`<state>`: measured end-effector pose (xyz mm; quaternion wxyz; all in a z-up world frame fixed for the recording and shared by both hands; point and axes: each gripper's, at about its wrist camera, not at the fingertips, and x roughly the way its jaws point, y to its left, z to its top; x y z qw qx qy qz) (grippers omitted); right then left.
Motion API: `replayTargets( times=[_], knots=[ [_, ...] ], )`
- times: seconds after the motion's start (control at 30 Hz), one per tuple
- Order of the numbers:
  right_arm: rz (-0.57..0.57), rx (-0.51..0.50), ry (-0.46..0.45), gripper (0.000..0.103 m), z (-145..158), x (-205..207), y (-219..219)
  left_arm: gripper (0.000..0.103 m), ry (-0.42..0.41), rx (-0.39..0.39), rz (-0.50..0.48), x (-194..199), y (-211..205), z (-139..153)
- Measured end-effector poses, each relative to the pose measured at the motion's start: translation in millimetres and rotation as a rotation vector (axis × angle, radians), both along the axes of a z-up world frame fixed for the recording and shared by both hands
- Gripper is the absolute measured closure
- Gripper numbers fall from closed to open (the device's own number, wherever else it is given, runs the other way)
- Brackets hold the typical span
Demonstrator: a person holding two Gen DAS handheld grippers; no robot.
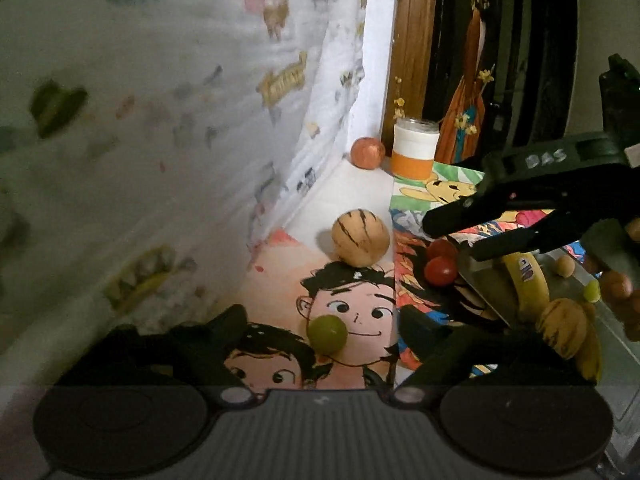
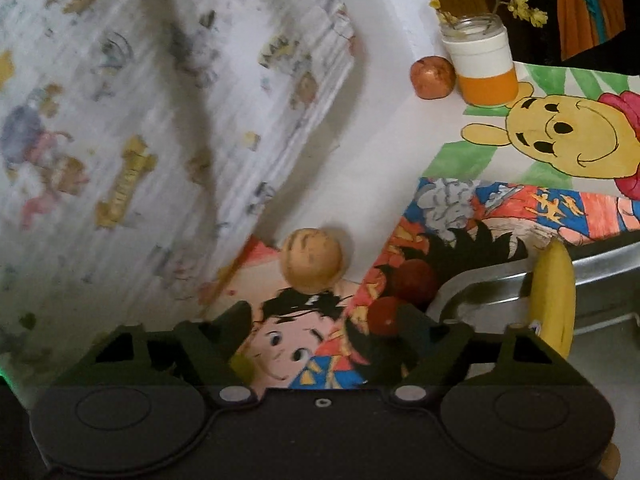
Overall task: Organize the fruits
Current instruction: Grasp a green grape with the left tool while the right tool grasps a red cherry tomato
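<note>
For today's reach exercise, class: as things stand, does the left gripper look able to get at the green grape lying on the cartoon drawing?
Probably yes. The green grape lies in the open just ahead of the left gripper, between its open fingers, with nothing on top of it. The striped round fruit sits further off, clear of the path.

The patterned cloth (image 1: 168, 128) is smearing into blur from nine to twelve o'clock in both wrist views, its printed figures unreadable. In the left wrist view the right gripper (image 1: 460, 236) is covering the banana (image 1: 528, 280) top at three o'clock, and brown fruits (image 1: 620, 284) are running off the edge. In the right wrist view, a green grape (image 2: 242, 366) is hiding behind a finger at six o'clock.
</note>
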<state>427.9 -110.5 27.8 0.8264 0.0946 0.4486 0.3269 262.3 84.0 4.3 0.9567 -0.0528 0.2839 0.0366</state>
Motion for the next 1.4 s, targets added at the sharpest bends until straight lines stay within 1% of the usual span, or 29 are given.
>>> replayTargets(
  times=[0.03,0.1,0.2,0.37,0.5,0.6,0.67,0.77,0.8,0.9,0.97,1.13,1.23,1.33,1.4],
  knots=[
    [-0.006,-0.006,-0.001,0.03,-2.6,1.2,1.0,0.021,0.004,-0.006,-0.002,1.0,0.1,-1.4],
    [-0.019,-0.01,0.006,0.036,-7.9,3.9,1.8,0.028,0.012,-0.014,-0.013,3.3,-0.7,-5.0],
    [-0.032,-0.044,-0.009,0.039,-12.6,5.6,4.3,0.038,0.032,-0.034,-0.019,7.0,0.7,-11.0],
    [-0.036,-0.088,-0.039,0.042,-17.6,7.4,9.1,0.046,0.044,-0.073,-0.013,12.0,6.1,-16.1],
    [-0.024,-0.121,-0.064,0.043,-21.2,6.2,15.2,0.054,0.054,-0.088,-0.018,14.4,7.1,-18.9],
    [-0.028,-0.114,-0.06,0.042,-23.8,6.8,14.7,0.058,0.066,-0.095,-0.024,16.8,7.3,-21.3],
    [-0.026,-0.103,-0.049,0.042,-25.8,8.0,13.7,0.06,0.066,-0.095,-0.022,17.5,7.1,-22.0],
    [-0.025,-0.074,0.008,0.05,-32.4,10.0,12.7,0.063,0.063,-0.102,-0.02,18.7,8.0,-21.8],
    [-0.02,-0.065,0.024,0.051,-34.9,9.8,13.0,0.065,0.063,-0.106,-0.018,19.3,8.6,-22.0],
    [-0.012,-0.072,-0.002,0.051,-35.0,6.2,17.2,0.068,0.062,-0.115,-0.006,20.3,10.2,-22.7],
    [-0.014,-0.063,0.002,0.051,-35.8,6.7,18.1,0.07,0.062,-0.118,-0.003,20.3,11.0,-23.0],
    [-0.007,-0.061,-0.01,0.051,-36.3,6.1,20.3,0.07,0.059,-0.115,-0.003,20.9,10.2,-23.3],
    [-0.003,-0.067,-0.015,0.054,-36.4,6.0,20.7,0.07,0.057,-0.119,-0.005,20.8,10.7,-23.3],
    [-0.008,-0.078,-0.024,0.062,-36.4,4.9,21.0,0.071,0.057,-0.119,-0.002,20.6,10.5,-23.5],
    [-0.011,-0.087,-0.033,0.067,-36.4,4.0,21.1,0.074,0.058,-0.116,0.005,21.1,10.4,-23.5]
  ],
)
